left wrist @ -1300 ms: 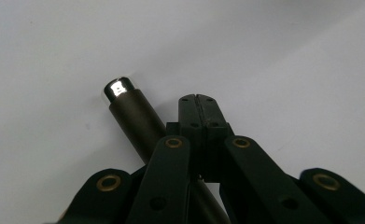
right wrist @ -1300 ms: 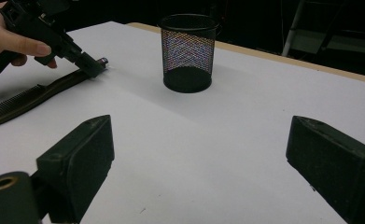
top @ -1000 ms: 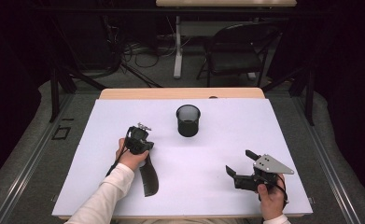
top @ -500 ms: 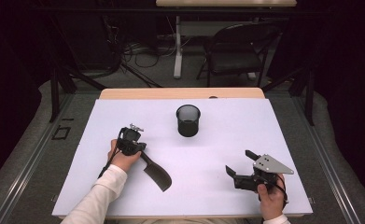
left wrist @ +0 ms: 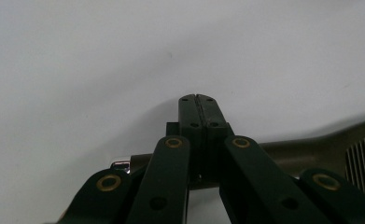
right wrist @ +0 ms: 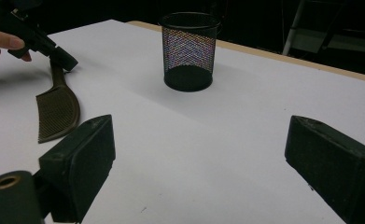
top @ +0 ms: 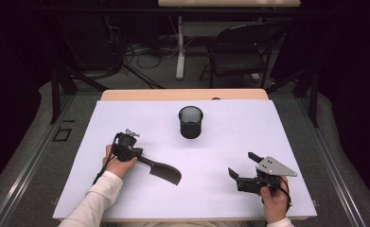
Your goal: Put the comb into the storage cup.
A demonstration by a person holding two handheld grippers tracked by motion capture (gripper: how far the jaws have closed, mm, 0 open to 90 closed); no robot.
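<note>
The left gripper (top: 134,152) sits at the near left of the white table (top: 277,127), its jaws pressed together on the narrow handle of a dark comb (top: 161,171). The comb lies flat on the table, its toothed end pointing toward the near middle. In the left gripper view the closed jaws cross the handle and the teeth show at the right edge. The right gripper (top: 243,166) rests at the near right, well apart from the comb, its jaws spread wide with nothing between them. A black mesh cup (top: 190,122) stands upright farther back near the table's middle, apart from both grippers
</note>
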